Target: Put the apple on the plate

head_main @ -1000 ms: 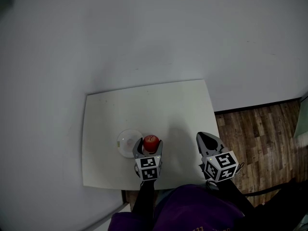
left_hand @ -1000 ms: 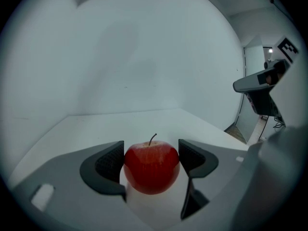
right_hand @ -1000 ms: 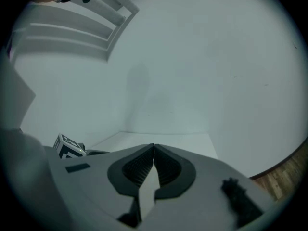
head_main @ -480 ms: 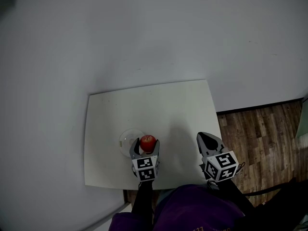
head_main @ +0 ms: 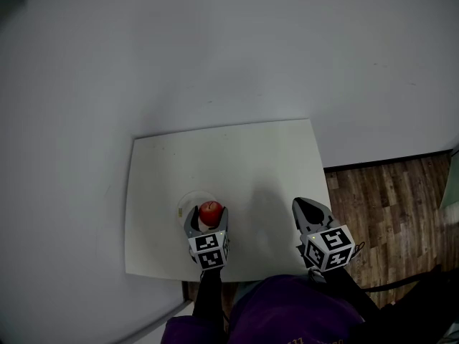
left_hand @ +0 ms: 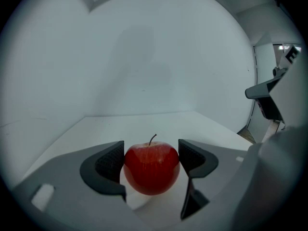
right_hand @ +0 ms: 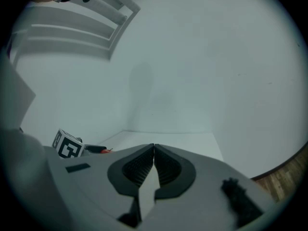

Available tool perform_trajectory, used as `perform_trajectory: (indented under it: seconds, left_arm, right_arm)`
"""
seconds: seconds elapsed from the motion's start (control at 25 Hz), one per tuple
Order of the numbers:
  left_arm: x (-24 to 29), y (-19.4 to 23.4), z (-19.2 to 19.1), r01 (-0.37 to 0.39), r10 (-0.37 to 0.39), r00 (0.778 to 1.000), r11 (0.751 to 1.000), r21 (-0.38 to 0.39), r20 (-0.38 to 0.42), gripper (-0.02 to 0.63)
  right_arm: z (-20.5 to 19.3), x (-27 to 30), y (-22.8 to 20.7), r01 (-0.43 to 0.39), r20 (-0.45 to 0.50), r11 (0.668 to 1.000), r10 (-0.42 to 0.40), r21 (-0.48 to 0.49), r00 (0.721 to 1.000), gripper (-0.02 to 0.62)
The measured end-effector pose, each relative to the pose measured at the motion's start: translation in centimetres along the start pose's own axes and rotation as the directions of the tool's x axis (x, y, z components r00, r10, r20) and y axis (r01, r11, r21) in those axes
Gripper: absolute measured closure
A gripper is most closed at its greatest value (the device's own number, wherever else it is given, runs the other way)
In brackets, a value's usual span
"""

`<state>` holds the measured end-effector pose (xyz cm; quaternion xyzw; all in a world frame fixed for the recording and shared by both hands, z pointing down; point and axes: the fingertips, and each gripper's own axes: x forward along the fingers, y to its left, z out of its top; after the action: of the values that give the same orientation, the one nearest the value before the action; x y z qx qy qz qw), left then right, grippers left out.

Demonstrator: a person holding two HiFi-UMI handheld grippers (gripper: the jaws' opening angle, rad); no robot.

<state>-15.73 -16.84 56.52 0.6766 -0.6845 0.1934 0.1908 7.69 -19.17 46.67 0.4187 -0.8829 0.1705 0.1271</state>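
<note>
Showing glossy smooth skin on apple [left_hand: 151,170], ribbed matt plastic on left gripper [left_hand: 150,163] pads [left_hand: 109,163], matt table [head_main: 244,163], wood-grain floor [head_main: 387,192] at 3 o'clock.

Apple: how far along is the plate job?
Done: the left tongs are shut on the apple. In hand: the head view puts the apple over the plate, but contact can't be judged. Left: set it down and release. The right tongs are shut, empty and off to the side.

White rect. table [head_main: 272,163] w/ far edge against pale grey wall [head_main: 215,49]. Wood-plank floor [head_main: 387,192] to table's right. Purple garment [head_main: 287,314] by table's near edge. White slatted frame [right_hand: 82,28] high up, right gripper view.
</note>
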Motion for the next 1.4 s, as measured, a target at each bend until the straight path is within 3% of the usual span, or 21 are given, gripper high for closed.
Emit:
perform_trajectory:
  seconds: [0.52, 1.0, 1.4]
  left_arm:
    - [-0.2, 3.3, 0.1, -0.07, 0.071, 0.997, 0.997, -0.03, 0.023, 0.247]
    - [0.2, 5.2, -0.3, -0.085, 0.088, 0.996, 0.993, -0.08, 0.029, 0.247]
    - [1.3, 6.4, -0.5, -0.084, 0.089, 0.995, 0.992, -0.091, 0.051, 0.248]
  right_arm:
    - [-0.2, 1.2, 1.8, -0.059, -0.021, 0.998, 0.058, -0.029, 0.998, 0.584]
    - [0.0, 3.6, 5.3, -0.154, -0.059, 0.984, 0.149, -0.086, 0.987, 0.584]
    - [-0.3, 4.6, 6.1, -0.162, -0.083, 0.981, 0.153, -0.106, 0.985, 0.584]
